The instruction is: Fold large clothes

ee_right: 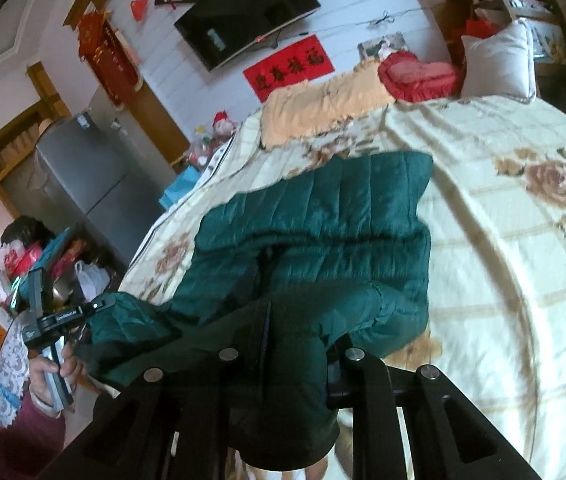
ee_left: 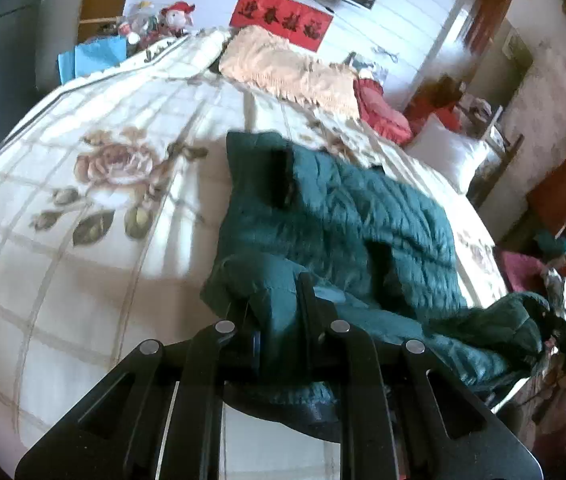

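A dark green quilted jacket lies spread on the cream floral bedspread. My left gripper is shut on a bunched near corner of the jacket, and that corner is lifted off the bed. In the right wrist view the same jacket runs away over the bedspread. My right gripper is shut on another near fold of it, which hangs down over the fingers. At the left of that view a hand holds the left gripper, and the jacket's hem stretches to it.
A peach blanket, a red cushion and a white pillow lie at the bed's far end. A TV hangs on the wall. A grey fridge and cluttered shelves stand left of the bed.
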`<state>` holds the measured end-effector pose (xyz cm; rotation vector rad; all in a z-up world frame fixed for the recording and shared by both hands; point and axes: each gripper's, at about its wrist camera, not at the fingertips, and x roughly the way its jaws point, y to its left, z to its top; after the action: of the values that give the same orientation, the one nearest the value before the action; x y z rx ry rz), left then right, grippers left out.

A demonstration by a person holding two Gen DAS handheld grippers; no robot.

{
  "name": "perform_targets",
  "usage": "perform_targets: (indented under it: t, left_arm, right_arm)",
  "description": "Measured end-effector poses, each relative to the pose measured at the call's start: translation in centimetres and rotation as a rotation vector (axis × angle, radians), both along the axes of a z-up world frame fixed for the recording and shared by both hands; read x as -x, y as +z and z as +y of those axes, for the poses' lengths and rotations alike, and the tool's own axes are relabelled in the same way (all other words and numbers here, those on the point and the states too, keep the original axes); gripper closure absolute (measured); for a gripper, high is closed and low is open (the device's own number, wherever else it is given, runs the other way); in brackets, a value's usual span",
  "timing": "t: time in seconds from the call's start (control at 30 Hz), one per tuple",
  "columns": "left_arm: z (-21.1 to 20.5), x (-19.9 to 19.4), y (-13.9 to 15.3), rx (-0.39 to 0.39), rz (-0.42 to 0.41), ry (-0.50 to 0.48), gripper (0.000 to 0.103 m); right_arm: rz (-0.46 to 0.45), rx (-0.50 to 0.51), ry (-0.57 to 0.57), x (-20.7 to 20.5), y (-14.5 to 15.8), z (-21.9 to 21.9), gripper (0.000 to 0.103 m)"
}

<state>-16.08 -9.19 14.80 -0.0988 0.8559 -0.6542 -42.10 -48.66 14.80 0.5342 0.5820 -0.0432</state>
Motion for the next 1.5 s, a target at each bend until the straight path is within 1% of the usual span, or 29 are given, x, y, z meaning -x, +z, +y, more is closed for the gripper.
perform_targets:
  t: [0.33, 0.53, 0.8, 1.1, 1.23, 1.43, 1.5]
  left_arm:
    - [-5.0, -5.4, 2.3, -0.004, -0.059, 0.067, 0.089]
    - [-7.8, -8.4, 2.7, -0.031, -0.082, 0.101, 0.089]
    - [-10.1, -11.9, 2.7, -0.050, -0.092, 0.145, 0.089]
    - [-12.0, -15.3, 1.7, -0.063, -0.080, 0.175, 0.089]
    - [-12.8, -16.9, 0.7, -0.071, -0.063, 0.185, 0.089]
    - [-14.0, -19.0, -1.4, -0.103, -0.034, 0.203, 0.089]
    - [-14.3, -19.6, -2.1, -0.109, -0.023, 0.209, 0.089]
  right_arm:
    - [0.015, 0.052, -0.068, -5.3, 1.8, -3.3, 0.086]
    - [0.063, 0.070, -0.106, -9.6, 2.0, -5.9, 0.086]
    - [0.109, 0.087, -0.155, -14.2, 1.6, -8.7, 0.086]
    - [0.141, 0.108, -0.179, -18.0, 1.1, -10.6, 0.086]
    - [0.159, 0.100, -0.187, -19.7, 0.4, -11.6, 0.086]
    - [0.193, 0.083, -0.204, -22.2, -1.4, -12.8, 0.086]
    - [0.201, 0.063, -0.218, -22.9, -2.3, -13.3, 0.086]
